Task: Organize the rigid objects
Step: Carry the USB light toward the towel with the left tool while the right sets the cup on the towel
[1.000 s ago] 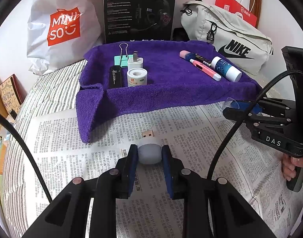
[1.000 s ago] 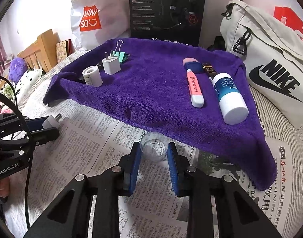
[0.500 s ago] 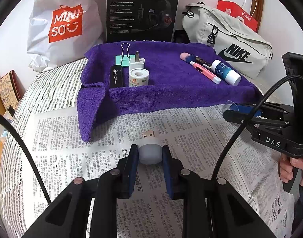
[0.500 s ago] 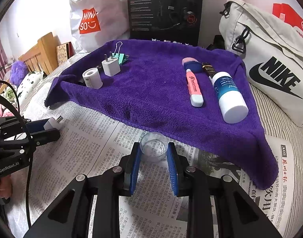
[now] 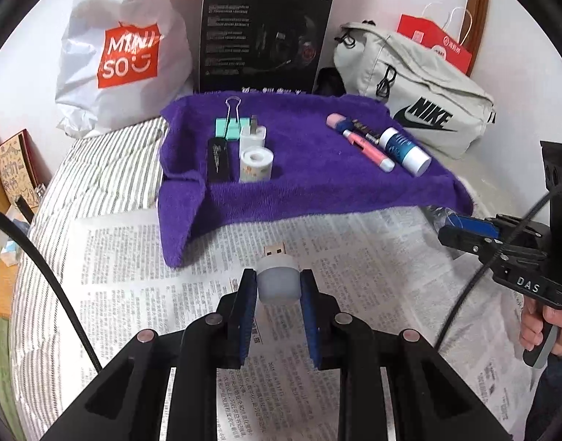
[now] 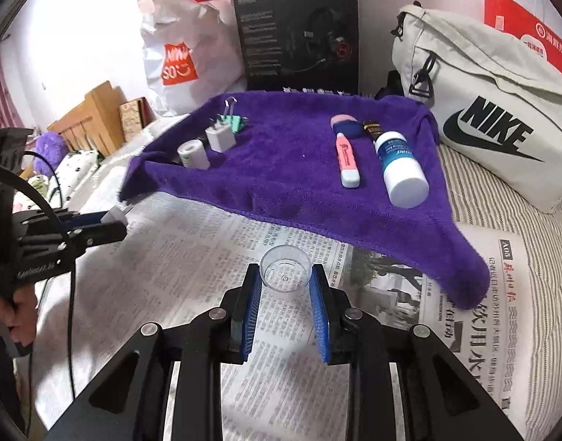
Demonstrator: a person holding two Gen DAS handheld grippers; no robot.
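Observation:
My left gripper is shut on a small white USB lamp, its plug pointing forward, above the newspaper. My right gripper is shut on a small clear plastic cup, also above the newspaper. A purple towel lies ahead. On its left are a tape roll, a white charger, a green binder clip and a black lighter. On its right are a pink highlighter, a white glue stick and an eraser.
A Miniso bag, a black headset box and a Nike bag stand behind the towel against the wall. The striped bedding extends left. Each gripper shows at the edge of the other's view.
Both grippers have pulled back and risen a little with their objects still held; the towel looks farther away.

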